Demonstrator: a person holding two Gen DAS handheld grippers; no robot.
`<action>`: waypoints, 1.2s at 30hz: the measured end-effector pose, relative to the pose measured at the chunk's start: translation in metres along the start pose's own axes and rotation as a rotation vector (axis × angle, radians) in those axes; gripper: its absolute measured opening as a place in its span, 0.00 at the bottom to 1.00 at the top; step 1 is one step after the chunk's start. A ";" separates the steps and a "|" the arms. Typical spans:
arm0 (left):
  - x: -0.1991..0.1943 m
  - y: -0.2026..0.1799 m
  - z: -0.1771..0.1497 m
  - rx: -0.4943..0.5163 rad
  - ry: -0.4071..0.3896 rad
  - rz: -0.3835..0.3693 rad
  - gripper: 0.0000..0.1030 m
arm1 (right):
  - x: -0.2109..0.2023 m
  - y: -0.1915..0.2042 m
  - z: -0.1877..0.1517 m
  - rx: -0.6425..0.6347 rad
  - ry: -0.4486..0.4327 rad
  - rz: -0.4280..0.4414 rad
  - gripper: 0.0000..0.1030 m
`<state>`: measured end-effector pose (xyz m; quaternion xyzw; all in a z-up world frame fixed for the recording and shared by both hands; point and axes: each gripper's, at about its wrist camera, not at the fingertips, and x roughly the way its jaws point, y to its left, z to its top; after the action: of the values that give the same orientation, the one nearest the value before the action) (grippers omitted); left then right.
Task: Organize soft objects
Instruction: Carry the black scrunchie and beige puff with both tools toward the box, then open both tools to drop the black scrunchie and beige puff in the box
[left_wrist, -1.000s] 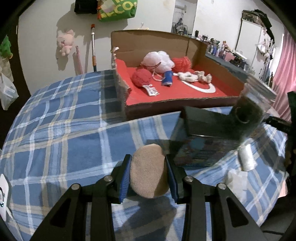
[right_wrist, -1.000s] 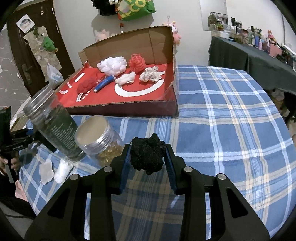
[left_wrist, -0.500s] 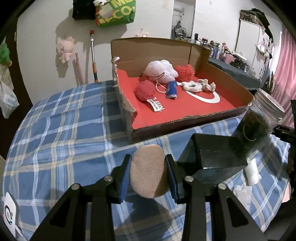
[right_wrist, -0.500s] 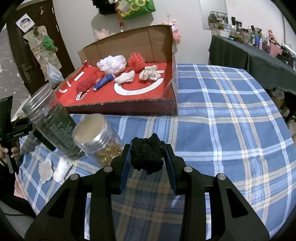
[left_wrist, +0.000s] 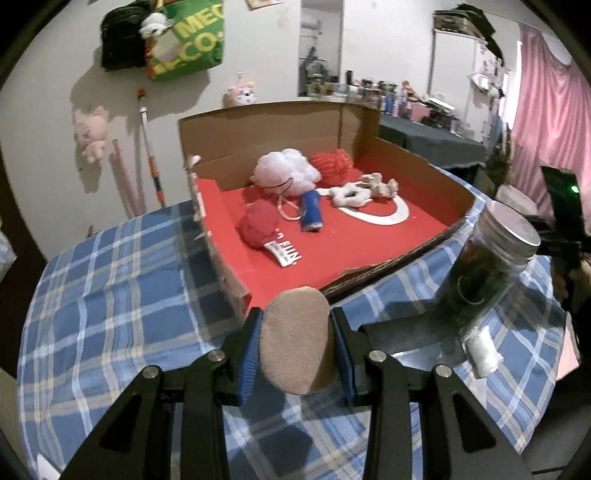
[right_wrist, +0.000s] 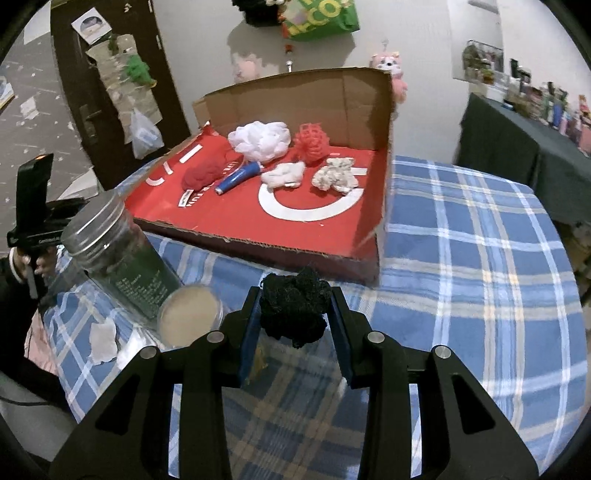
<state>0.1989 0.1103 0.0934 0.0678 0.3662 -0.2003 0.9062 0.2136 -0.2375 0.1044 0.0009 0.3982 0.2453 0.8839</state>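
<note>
Left claw clamped on one tan pad, right claw on one black puff, both just short of the box. Inside: six soft things. Beside: two jars.

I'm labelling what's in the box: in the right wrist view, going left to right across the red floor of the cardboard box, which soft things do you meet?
Red fuzzy ball → blue tube → white fluffy piece → speckled cream clump. The white mesh pouf and red mesh pouf sit behind these, overlapping the order.
</note>
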 end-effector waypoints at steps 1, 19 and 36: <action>0.001 0.000 0.003 0.011 0.001 -0.013 0.37 | 0.002 -0.001 0.002 -0.001 0.003 0.014 0.33; 0.050 -0.015 0.067 0.089 0.079 -0.201 0.37 | 0.052 0.006 0.070 -0.050 0.077 0.150 0.33; 0.113 -0.004 0.078 0.014 0.313 0.021 0.39 | 0.119 0.014 0.091 -0.137 0.314 -0.197 0.34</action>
<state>0.3209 0.0505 0.0715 0.1084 0.5008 -0.1804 0.8396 0.3388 -0.1554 0.0857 -0.1363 0.5115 0.1814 0.8288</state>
